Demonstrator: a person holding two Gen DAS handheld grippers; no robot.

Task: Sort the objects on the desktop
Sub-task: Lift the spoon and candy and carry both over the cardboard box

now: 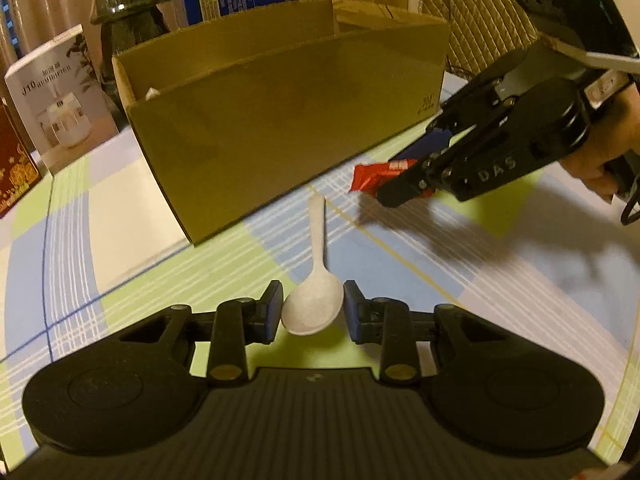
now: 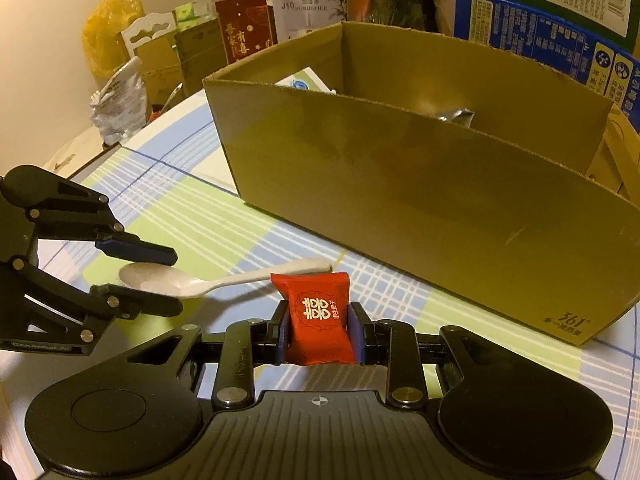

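A white plastic spoon lies on the checked tablecloth, bowl toward me. My left gripper is open, with one pad on each side of the spoon's bowl, apart from it; it also shows in the right wrist view. My right gripper is shut on a red candy packet with white characters, held just above the cloth beside the spoon's handle. The packet also shows in the left wrist view. An open cardboard box stands behind them.
The box holds a white-green carton and a silver wrapper. Behind it stand a humidifier box, a red box, blue cartons, a silver bag and a yellow bag. A padded chair is far right.
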